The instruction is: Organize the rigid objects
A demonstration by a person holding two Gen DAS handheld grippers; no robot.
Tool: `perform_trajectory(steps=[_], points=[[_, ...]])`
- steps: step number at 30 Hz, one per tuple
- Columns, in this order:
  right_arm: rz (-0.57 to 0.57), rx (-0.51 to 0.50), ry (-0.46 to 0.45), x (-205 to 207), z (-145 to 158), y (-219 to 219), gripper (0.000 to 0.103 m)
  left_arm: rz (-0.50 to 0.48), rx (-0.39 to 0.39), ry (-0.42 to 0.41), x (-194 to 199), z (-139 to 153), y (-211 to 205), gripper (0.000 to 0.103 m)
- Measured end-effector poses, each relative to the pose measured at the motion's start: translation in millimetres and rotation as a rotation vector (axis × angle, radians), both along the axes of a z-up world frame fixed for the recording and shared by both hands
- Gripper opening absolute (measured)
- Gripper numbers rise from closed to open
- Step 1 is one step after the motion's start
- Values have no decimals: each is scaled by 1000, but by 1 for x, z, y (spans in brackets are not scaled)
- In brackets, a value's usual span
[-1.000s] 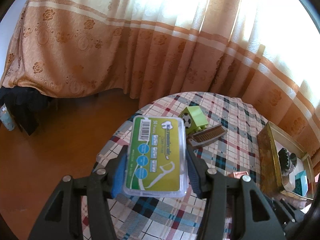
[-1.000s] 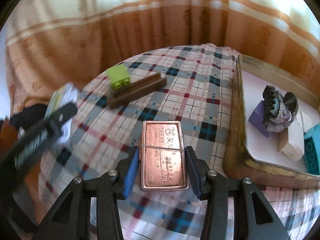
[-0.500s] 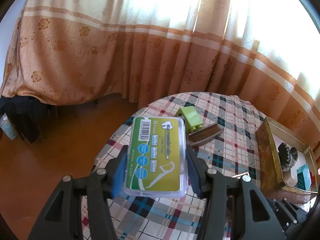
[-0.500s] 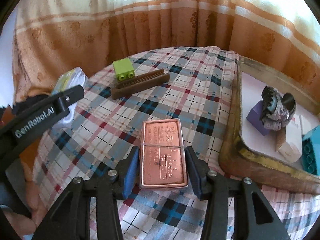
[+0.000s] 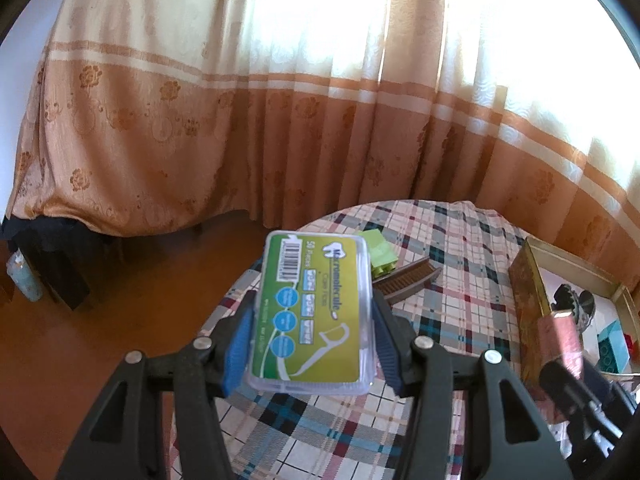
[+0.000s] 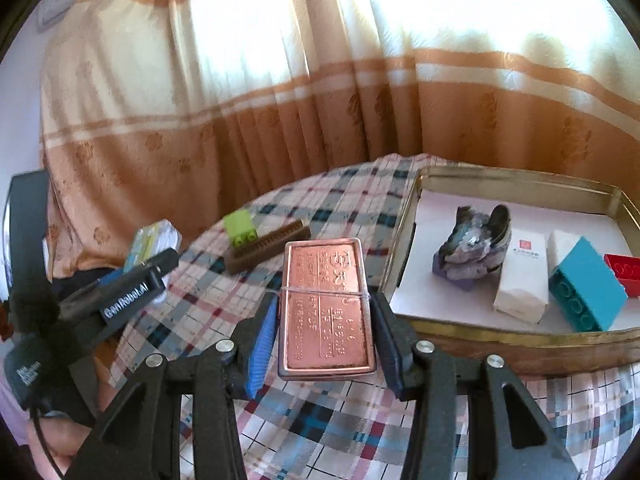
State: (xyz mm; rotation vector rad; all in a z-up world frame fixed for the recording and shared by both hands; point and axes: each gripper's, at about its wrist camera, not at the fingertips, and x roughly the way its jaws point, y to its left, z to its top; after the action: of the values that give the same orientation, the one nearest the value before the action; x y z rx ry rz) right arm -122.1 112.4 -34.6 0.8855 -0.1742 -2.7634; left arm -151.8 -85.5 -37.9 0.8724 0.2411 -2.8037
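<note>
My left gripper point(image 5: 312, 336) is shut on a clear dental floss box with a green label point(image 5: 312, 312), held above the left edge of the plaid table point(image 5: 460, 312). My right gripper point(image 6: 326, 328) is shut on a copper-coloured metal case point(image 6: 326, 304), lifted above the table, left of the gold tray point(image 6: 500, 340). The case also shows in the left wrist view point(image 5: 558, 332) by the tray point(image 5: 528, 280). The left gripper and floss box show at the left of the right wrist view point(image 6: 148, 248).
A lime green block point(image 6: 240, 228) and a brown comb point(image 6: 268, 250) lie on the far side of the table. The tray holds a dark hair claw on a purple block point(image 6: 474, 246), white boxes point(image 6: 522, 276), a teal block point(image 6: 586, 290) and a red block point(image 6: 624, 274). Curtains hang behind.
Both grippers have risen with their objects. The right gripper has lifted the copper case off the cloth and turned toward the tray, which now shows more fully.
</note>
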Motion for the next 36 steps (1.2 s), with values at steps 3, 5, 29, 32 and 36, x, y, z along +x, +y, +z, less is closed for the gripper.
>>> perform_trajectory(steps=[3,5,29,32,36], points=[[-13,61,51,7,6,-5,49,-7,-23,8,1,1,5,54],[-1,67,65,9,8,-7,49,-5,-33,14,3,2,6,54],[-85,103,201,32,20,-5,49,-50,-62,34,13,6,21,54],[-105,106,215,35,21,-4,49,-43,-58,37,13,6,20,54],[-121,102,227,36,23,-2,49,-40,-57,33,13,6,21,54]])
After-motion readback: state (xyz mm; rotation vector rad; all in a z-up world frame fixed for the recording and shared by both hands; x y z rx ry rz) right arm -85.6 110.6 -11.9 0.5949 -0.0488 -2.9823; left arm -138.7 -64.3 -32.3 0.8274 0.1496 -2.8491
